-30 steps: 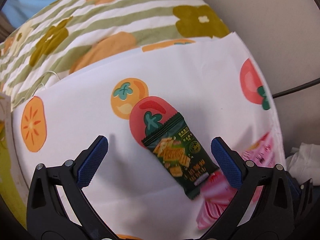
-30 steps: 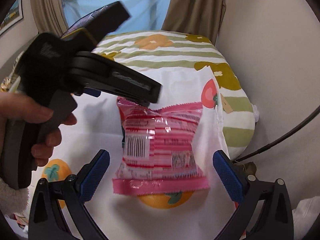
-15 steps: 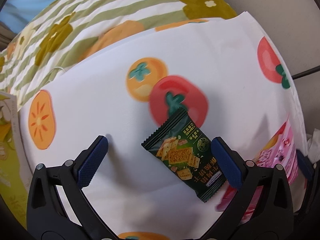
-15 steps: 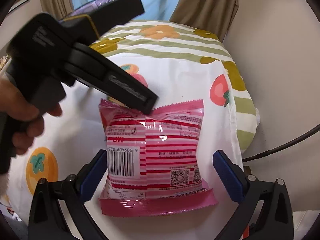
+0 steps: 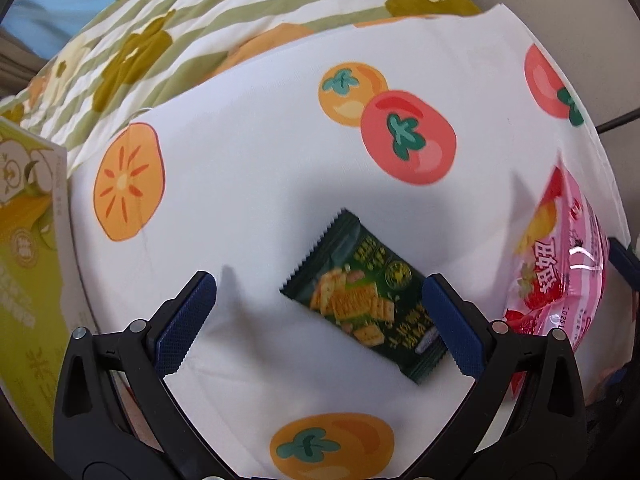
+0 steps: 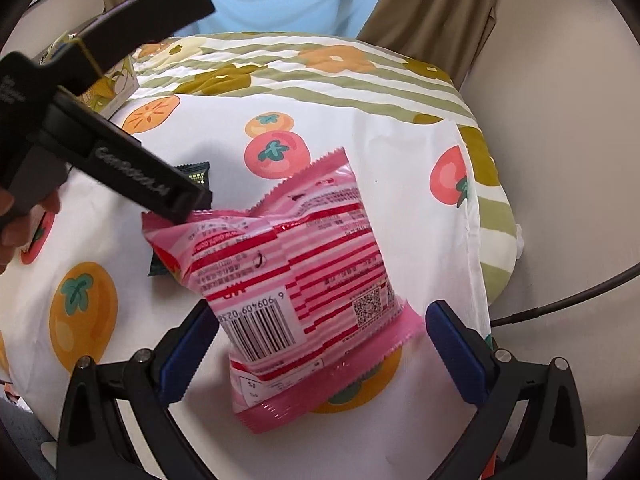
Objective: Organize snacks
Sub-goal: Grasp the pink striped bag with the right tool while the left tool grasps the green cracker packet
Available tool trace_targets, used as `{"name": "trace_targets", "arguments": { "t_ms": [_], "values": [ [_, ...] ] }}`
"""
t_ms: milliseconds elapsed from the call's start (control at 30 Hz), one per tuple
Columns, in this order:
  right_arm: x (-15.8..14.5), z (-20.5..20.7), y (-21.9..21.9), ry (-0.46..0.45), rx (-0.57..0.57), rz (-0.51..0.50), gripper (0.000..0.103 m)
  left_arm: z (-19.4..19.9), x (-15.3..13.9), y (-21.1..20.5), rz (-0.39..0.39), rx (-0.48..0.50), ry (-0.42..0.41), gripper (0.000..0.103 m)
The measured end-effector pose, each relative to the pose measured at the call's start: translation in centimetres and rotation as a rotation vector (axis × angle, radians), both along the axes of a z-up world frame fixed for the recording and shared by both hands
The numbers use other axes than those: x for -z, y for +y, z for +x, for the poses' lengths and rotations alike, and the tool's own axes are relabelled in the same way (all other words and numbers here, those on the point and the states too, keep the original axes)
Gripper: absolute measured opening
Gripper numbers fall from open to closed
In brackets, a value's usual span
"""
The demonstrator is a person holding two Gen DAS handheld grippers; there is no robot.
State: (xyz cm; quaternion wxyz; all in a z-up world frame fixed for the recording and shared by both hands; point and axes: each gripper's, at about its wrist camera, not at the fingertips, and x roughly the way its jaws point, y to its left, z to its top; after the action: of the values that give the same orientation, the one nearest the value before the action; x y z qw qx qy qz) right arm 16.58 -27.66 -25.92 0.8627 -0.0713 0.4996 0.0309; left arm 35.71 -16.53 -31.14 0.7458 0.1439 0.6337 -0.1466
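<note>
The left gripper [image 5: 320, 312] was seen with its blue-padded fingers [image 5: 188, 320] spread wide apart and nothing held between them. The small dark green foil cracker packet [image 5: 362, 304] lay flat between those fingers, nearer the right-hand pad, which it seemed to touch or slip under at one corner (contact could not be confirmed). Its long axis was set on a diagonal, from a serrated end up and to the left down to the other end close to the right pad, so it lay neither square across the fingers nor in line with them.

The right gripper [image 6: 318, 334] was likewise seen open, its pads either side of the lower end of the pink-and-red striped plastic snack bag [image 6: 304, 280]; whether the left pad touched the bag could not be told. The bag was tilted, barcode side up, and overlapped the green packet's right side, hiding part of it in the right wrist view.

Beyond the packet, to its right, the pink bag's printed face [image 5: 560, 272] was visible; well to the packet's left a yellow-green cardboard box [image 5: 28, 264] stood at the edge of the white fruit-printed cloth [image 5: 248, 152], with a green-striped floral bedcover [image 5: 224, 20] behind.

The left gripper was judged the nearer to the packet; some turning of the wrist would probably be needed to close across its short side.
</note>
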Motion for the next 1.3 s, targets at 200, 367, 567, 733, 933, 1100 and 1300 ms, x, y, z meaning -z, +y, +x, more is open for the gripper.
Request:
{"name": "trace_targets", "arguments": {
  "t_ms": [200,367,567,733,933,1100,1300],
  "values": [
    [-0.1,-0.8,0.0,0.004,-0.052,-0.007,0.103,-1.3,0.4,0.9,0.007,-0.007,0.012,0.102],
    [-0.7,-0.7,0.2,-0.016,-0.135,-0.04,0.103,-1.9,0.1,2.0,0.032,-0.034,0.02,0.102],
    [-1.1,-0.3,1.5,-0.05,-0.31,-0.136,0.103,-2.1,-0.2,1.5,-0.029,-0.084,0.06,0.102],
    [-0.5,0.8,1.9,-0.022,-0.465,-0.19,0.103,-2.5,1.0,1.2,-0.018,-0.123,0.074,0.102],
    [0.3,2.4,1.1,0.055,-0.494,-0.118,0.103,-3.4,1.1,3.4,-0.006,-0.148,0.081,0.101],
    [-0.2,2.8,0.9,0.059,-0.499,-0.069,0.103,-2.9,0.5,4.1,-0.028,-0.144,0.06,0.101],
    [0.1,3.5,1.8,0.076,-0.605,-0.144,0.103,-2.8,0.6,1.8,-0.025,-0.025,0.021,0.095]
  ]
}}
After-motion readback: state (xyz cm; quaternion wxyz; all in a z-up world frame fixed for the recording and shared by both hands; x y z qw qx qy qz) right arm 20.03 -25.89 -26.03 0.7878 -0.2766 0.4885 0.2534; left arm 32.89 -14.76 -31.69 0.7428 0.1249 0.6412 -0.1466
